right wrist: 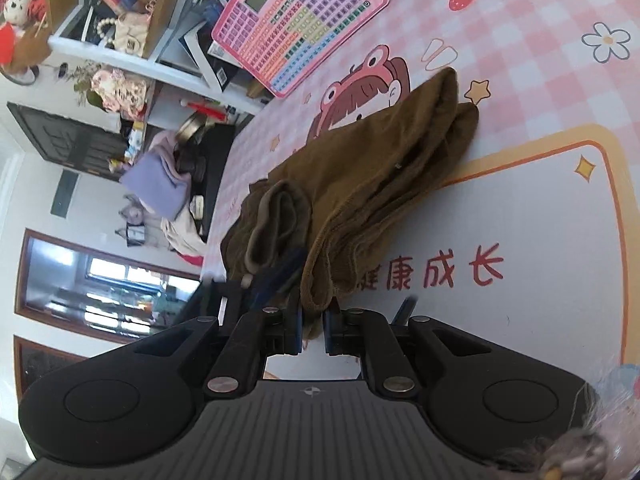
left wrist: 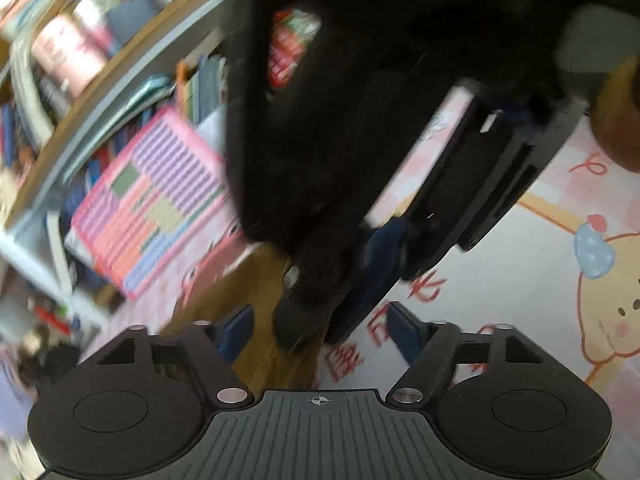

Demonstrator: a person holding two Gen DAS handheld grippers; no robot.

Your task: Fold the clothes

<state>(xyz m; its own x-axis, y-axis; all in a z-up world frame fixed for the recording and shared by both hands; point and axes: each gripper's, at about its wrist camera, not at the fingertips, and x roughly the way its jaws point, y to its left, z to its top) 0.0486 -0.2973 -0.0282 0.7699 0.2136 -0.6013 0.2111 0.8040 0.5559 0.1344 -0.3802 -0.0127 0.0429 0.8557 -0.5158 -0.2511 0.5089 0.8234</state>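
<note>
A brown garment (right wrist: pixel 360 184) lies bunched and partly folded on the pink cartoon table mat (right wrist: pixel 520 220), its ribbed cuff (right wrist: pixel 272 224) turned up. My right gripper (right wrist: pixel 312 330) is shut on the garment's near edge. In the left wrist view my left gripper (left wrist: pixel 320 328) is open with nothing between its blue pads (left wrist: pixel 402 326). Just ahead of it is the black body of the right gripper (left wrist: pixel 472 184), and a strip of the brown garment (left wrist: pixel 256 280) shows beneath. That view is motion-blurred.
A pink keyboard toy (right wrist: pixel 300 24) leans at the mat's far edge. A shelf (right wrist: pixel 132 40) with books, dolls and flowers stands behind. A pile of lilac and pink clothes (right wrist: pixel 160 188) lies off the table to the left. A black sleeve (left wrist: pixel 360 60) fills the upper left wrist view.
</note>
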